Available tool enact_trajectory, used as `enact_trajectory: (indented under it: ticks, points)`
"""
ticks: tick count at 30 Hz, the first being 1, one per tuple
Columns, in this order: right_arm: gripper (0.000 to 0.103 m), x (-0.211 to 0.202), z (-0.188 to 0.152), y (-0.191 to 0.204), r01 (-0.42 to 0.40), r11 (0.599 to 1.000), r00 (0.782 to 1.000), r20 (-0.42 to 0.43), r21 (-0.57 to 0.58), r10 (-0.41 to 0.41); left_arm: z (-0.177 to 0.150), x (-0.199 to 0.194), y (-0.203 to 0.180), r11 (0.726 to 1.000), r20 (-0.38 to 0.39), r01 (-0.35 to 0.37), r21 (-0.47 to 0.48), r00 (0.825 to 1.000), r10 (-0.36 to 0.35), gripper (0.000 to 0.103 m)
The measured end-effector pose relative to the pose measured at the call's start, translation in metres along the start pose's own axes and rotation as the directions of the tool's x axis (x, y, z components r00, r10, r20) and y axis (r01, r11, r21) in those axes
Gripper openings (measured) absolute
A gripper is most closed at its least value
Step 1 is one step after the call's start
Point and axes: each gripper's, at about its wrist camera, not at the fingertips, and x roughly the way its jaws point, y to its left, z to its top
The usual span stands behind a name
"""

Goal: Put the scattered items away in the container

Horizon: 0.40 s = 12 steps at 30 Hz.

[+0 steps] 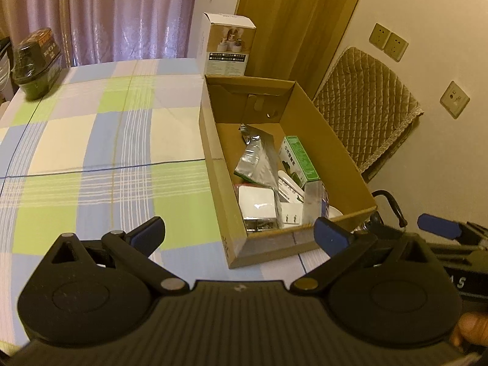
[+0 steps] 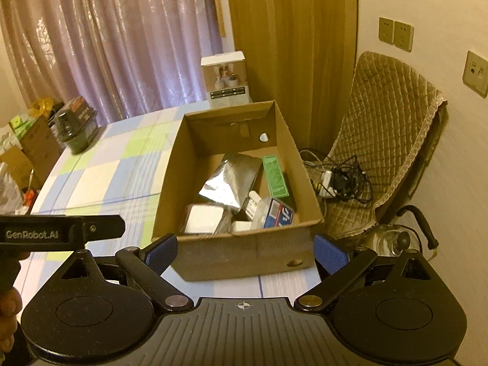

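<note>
An open cardboard box (image 1: 213,164) (image 2: 244,256) stands on the checked tablecloth at the table's right edge. Inside lie a silver foil pouch (image 1: 254,158) (image 2: 231,180), a green carton (image 1: 300,158) (image 2: 275,177), a white square item (image 1: 257,202) (image 2: 204,218), a blue and white pack (image 2: 279,212) and other small things. My left gripper (image 1: 239,235) is open and empty, just short of the box's near wall. My right gripper (image 2: 245,254) is open and empty, in front of the same wall. The left gripper's body (image 2: 61,231) shows in the right wrist view.
A dark green package (image 1: 35,64) (image 2: 76,125) sits at the table's far left corner. A white product box (image 1: 227,45) (image 2: 225,79) stands behind the cardboard box. A quilted chair (image 2: 387,152) with cables and a glass kettle (image 2: 393,241) are to the right.
</note>
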Motion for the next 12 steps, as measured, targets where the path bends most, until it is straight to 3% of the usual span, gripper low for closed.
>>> enact_trajectory:
  ticks: [12]
  points:
    - [0.100,-0.018,-0.016,0.009,0.006,1.000,1.000,-0.010,-0.020,-0.006,-0.014,-0.018,-0.001,1.000,0.010,-0.010,-0.002,1.000,0.010,0.102]
